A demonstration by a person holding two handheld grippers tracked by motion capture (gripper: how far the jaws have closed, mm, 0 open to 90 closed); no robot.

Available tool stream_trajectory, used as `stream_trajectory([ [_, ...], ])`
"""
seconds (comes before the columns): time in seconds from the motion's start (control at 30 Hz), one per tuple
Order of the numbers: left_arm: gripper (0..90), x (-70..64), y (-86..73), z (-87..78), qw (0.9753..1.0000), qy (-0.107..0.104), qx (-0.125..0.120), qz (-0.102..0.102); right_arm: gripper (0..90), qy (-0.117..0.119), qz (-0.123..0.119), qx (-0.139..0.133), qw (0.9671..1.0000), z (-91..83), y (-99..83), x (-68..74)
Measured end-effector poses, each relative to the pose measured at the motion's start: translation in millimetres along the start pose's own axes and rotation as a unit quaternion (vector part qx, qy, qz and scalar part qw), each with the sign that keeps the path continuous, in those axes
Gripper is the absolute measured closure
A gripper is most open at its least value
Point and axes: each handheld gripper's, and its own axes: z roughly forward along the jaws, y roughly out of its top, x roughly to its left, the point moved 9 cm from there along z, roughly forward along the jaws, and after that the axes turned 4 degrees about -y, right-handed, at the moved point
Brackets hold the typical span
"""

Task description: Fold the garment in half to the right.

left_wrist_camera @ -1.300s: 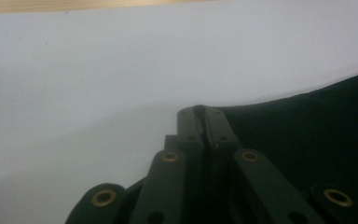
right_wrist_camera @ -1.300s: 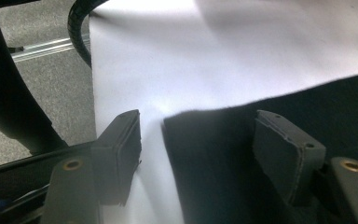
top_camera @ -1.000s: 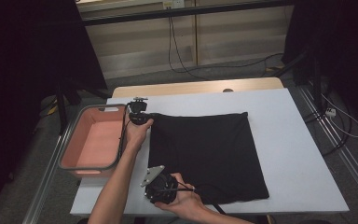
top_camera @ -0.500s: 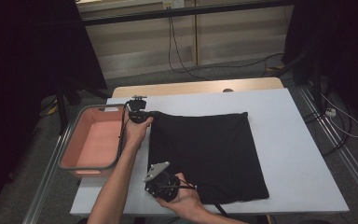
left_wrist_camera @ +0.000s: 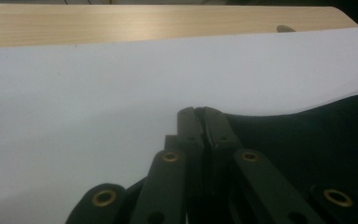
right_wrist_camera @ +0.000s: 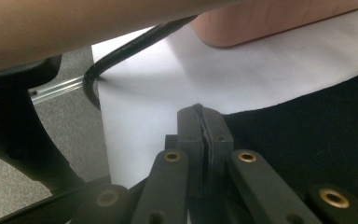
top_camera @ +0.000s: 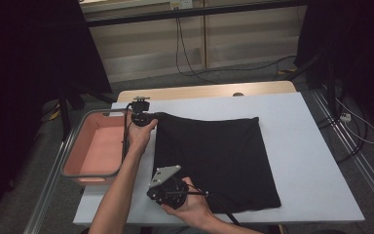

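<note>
A black cloth (top_camera: 214, 156) lies flat on the white table (top_camera: 302, 146). My left gripper (top_camera: 143, 116) is at the cloth's far left corner, its jaws shut on the cloth edge (left_wrist_camera: 317, 140); in the left gripper view the left gripper (left_wrist_camera: 200, 112) has its tips pressed together. My right gripper (top_camera: 157, 187) sits at the near left corner. In the right gripper view the right gripper (right_wrist_camera: 199, 109) is shut with a thin fold of the black cloth (right_wrist_camera: 307, 130) pinched between the jaws.
A pink tray (top_camera: 102, 148) stands off the table's left side, its corner (right_wrist_camera: 270, 21) close to my right gripper. The left forearm (right_wrist_camera: 98, 23) and a black cable (right_wrist_camera: 121, 51) cross above the right gripper. A wooden strip (left_wrist_camera: 121, 21) borders the far edge.
My right gripper has edged slightly away from the person at the cloth's near left corner. The left gripper and the cloth have stayed in place.
</note>
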Motion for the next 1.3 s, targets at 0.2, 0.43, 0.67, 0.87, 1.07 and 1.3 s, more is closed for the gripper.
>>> stream_trajectory([
  [0.2, 86.6, -1.0, 3.0, -2.1, 1.0, -0.002, -0.004, -0.001, 88.5, 0.005, 0.003, -0.015, 0.9999, -8.2, 7.6, -0.2],
  [0.43, 86.6, 0.0, 9.1, -8.7, 0.9999, 0.004, -0.014, -0.004, 88.6, 0.007, 0.003, -0.033, 0.9994, -15.4, 18.5, 1.4],
  [0.67, 86.7, -1.5, 16.3, -17.5, 0.9997, 0.0, -0.024, 0.004, 88.6, 0.008, 0.003, -0.049, 0.9988, -19.9, 30.6, 3.0],
  [0.87, 86.7, 0.6, 20.8, -23.3, 0.9996, 0.002, -0.029, 0.001, 88.6, 0.009, -0.003, -0.058, 0.9983, -22.5, 39.2, 4.3],
  [1.07, 86.7, 3.5, 28.5, -31.6, 0.9991, 0.006, -0.041, -0.002, 88.6, 0.009, -0.006, -0.069, 0.9976, -25.6, 48.6, 4.8],
  [1.3, 86.7, 8.8, 33.6, -40.8, 0.9986, 0.012, -0.052, -0.003, 88.6, 0.011, -0.009, -0.086, 0.9962, -29.0, 61.2, 6.2],
])
